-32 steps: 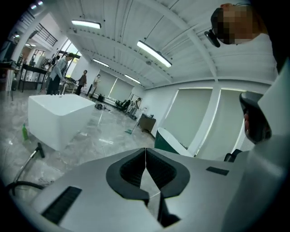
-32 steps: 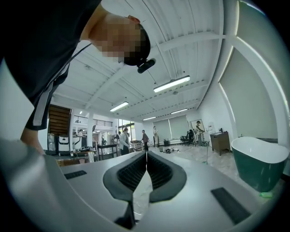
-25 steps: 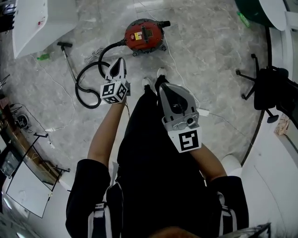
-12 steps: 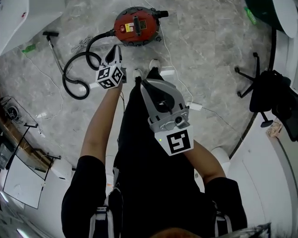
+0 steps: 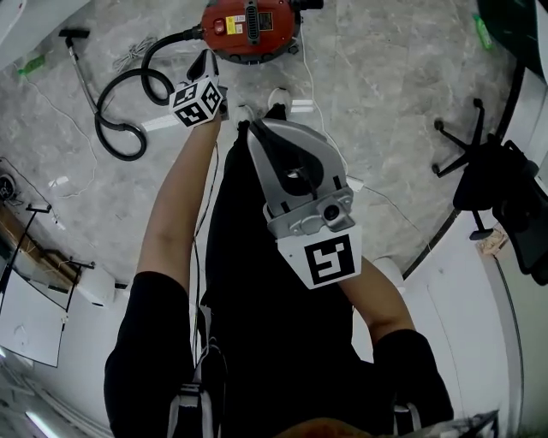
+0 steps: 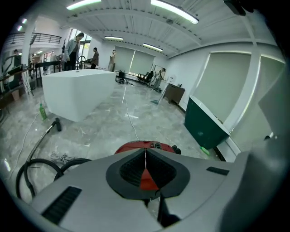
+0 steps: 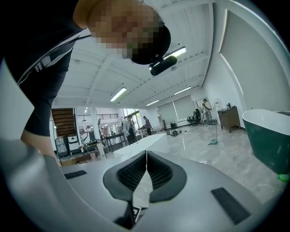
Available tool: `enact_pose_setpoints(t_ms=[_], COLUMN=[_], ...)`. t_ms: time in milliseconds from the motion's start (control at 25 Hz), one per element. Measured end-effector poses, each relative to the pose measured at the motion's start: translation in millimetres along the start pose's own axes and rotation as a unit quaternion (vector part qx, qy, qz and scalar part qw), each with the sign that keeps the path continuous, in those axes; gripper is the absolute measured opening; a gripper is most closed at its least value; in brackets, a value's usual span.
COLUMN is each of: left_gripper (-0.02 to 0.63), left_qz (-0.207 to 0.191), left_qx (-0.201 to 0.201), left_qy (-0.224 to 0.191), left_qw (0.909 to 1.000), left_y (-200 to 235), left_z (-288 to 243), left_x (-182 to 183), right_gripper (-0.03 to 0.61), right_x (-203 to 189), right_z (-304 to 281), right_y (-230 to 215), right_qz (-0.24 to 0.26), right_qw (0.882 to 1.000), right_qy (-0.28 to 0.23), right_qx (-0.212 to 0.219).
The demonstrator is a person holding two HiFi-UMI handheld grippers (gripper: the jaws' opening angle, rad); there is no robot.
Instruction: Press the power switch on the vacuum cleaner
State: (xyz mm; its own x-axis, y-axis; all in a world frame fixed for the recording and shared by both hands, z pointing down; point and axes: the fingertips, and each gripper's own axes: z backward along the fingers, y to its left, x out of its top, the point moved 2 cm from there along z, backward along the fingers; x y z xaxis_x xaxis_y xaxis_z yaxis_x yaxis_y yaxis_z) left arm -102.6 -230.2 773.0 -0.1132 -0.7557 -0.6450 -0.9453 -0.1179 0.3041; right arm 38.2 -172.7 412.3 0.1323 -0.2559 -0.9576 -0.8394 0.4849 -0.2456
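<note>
Approach step; switch not yet pressed. Left gripper (image 5: pixel 204 64): jaws together, nothing held, tip near vacuum cleaner (image 5: pixel 250 24), not touching. Vacuum cleaner on floor, dead ahead of tip. Next, likely: closed tip down onto switch atop red body; switch itself indistinct. Right gripper (image 5: pixel 251 128): jaws together, empty, farther back from vacuum cleaner.

A grey marble floor (image 5: pixel 385 94) fills the head view. On it, a black office chair (image 5: pixel 488 184) stands at 3 o'clock, a green bottle (image 5: pixel 30 65) lies at 10 o'clock and a white power strip (image 5: pixel 301 106) lies at 12 o'clock. The left gripper view shows a white tub (image 6: pixel 77 93) at 10 o'clock with people (image 6: pixel 72 45) standing behind it, and a dark green tub (image 6: pixel 206 127) at 3 o'clock.
</note>
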Motion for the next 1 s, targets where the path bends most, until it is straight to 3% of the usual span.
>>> enact_pose_setpoints(t_ms=[200, 480, 640, 840, 1000], left_gripper=[0.018, 0.018, 0.018, 0.018, 0.018], left_qz=[-0.01, -0.049, -0.065, -0.083, -0.121], left_qx=[-0.037, -0.023, -0.021, -0.03, -0.035], left_qy=[0.019, 0.069, 0.067, 0.059, 0.082], left_qw=[0.9991, 0.9962, 0.9954, 0.9943, 0.9886], left_y=[7, 26, 33, 32, 37], left_z=[-30, -77, -92, -110, -120], left_x=[-21, -45, -50, -45, -53], right_gripper=[0.02, 0.02, 0.02, 0.02, 0.02], right_x=[-3, -22, -30, -21, -36], right_z=[-11, -11, -2, 0, 0], right_y=[19, 33, 26, 19, 11], right_qz=[-0.018, -0.058, -0.056, 0.005, -0.012], right_qw=[0.999, 0.996, 0.997, 0.998, 0.999], right_qy=[-0.012, 0.006, 0.013, -0.011, -0.005], right_qx=[0.046, 0.073, 0.061, 0.06, 0.043])
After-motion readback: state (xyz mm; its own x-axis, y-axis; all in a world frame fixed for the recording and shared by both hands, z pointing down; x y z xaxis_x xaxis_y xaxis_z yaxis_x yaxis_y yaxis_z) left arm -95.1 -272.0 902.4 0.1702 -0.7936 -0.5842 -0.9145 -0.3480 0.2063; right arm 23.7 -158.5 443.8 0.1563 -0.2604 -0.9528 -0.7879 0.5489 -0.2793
